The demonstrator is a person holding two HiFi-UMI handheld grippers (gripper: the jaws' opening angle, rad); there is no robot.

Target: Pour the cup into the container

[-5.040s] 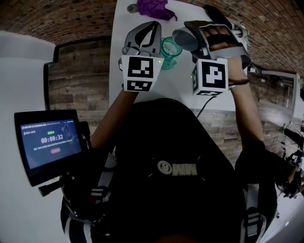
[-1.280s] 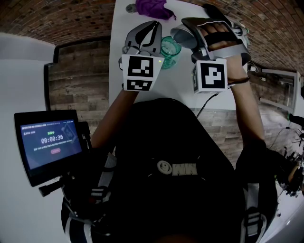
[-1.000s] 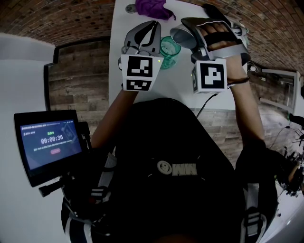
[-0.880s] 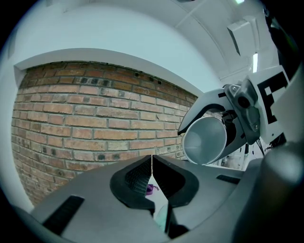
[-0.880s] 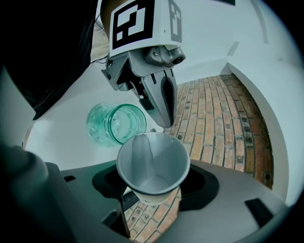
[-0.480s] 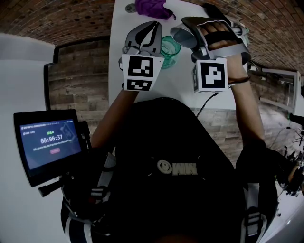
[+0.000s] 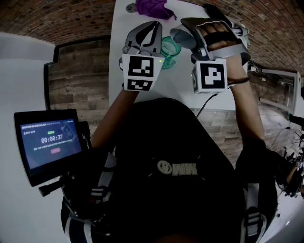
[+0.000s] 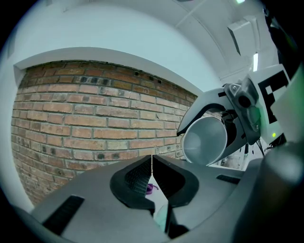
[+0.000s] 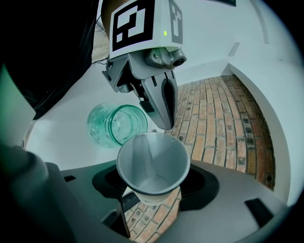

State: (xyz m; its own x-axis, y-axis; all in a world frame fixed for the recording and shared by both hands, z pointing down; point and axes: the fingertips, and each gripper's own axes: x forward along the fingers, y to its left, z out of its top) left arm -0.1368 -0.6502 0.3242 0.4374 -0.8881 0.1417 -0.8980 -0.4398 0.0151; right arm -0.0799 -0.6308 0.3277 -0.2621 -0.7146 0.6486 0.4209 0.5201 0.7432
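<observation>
Head view showed a white bench (image 7: pixel 178 83) running away from the person, with both grippers held over its far half. The left gripper (image 7: pixel 153 27) sat toward the bench's left edge, and the left gripper view showed its jaws closed tip to tip with nothing between them. The right gripper (image 7: pixel 186 33) was toward the right edge, its jaws clamped on the lower body of a pale paper cup (image 7: pixel 179 38). The cup was tipped well over, with its open mouth turned toward the left gripper and downward.

Between the two grippers a green glass container (image 7: pixel 169 49) stood on the bench, nearer the far edge than the near one and just beside the left gripper's jaws. In the right gripper view the cup's rim lay close to the container's mouth and overlapped its edge. Whether the rim was directly above the opening could not be told. The cup's inside looked plain grey down to its base.

A crumpled purple cloth (image 7: pixel 152 7) lay at the bench's far edge, well apart from the container. Off the bench, to the person's left, a small screen (image 7: pixel 50 144) on a mount glowed blue. Brick flooring (image 7: pixel 71 19) surrounded the bench's far end.
</observation>
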